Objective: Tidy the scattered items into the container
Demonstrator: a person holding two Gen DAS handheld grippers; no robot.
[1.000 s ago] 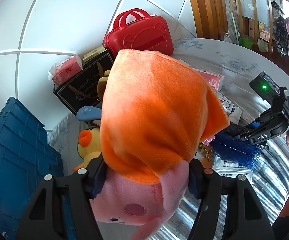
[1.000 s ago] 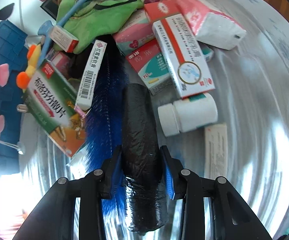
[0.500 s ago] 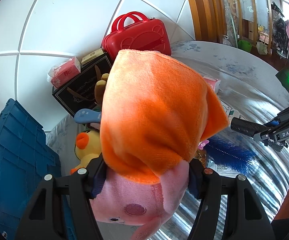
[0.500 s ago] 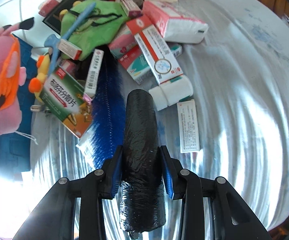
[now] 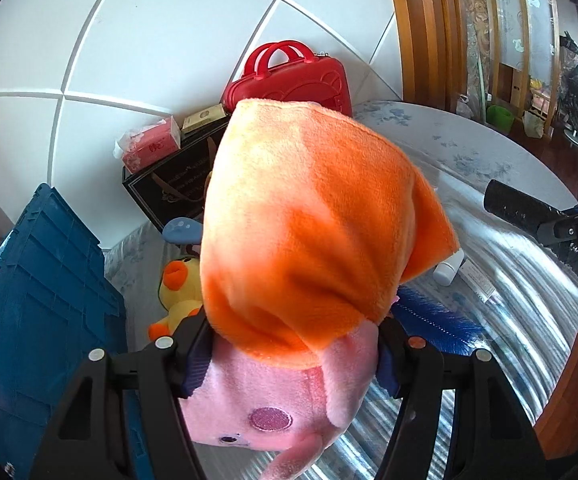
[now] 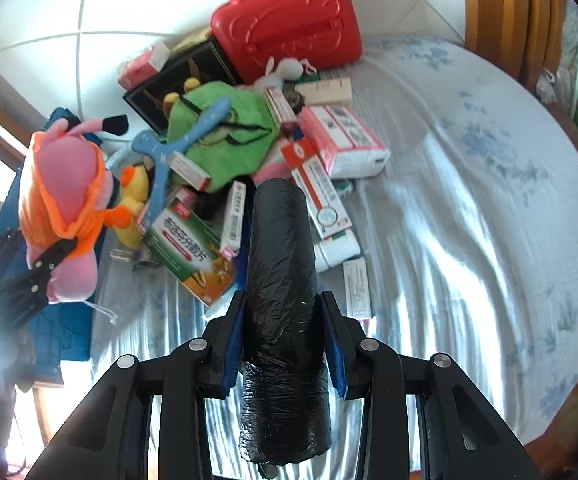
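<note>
My left gripper is shut on a pink plush toy in an orange dress, held upside down and filling most of the left wrist view. In the right wrist view that same plush toy hangs at the left over the blue crate. My right gripper is shut on a black roll of plastic bags, lifted well above the bed. The roll also shows at the right of the left wrist view. The blue crate stands at the lower left there.
A heap lies on the bed: red case, green cloth, yellow duck plush, medicine boxes, tissue pack, white bottle, blue brush, black box. Patterned bedsheet spreads to the right.
My right gripper has risen with the black roll, so the heap looks smaller and farther below. The left gripper with the plush toy has lifted slightly.
</note>
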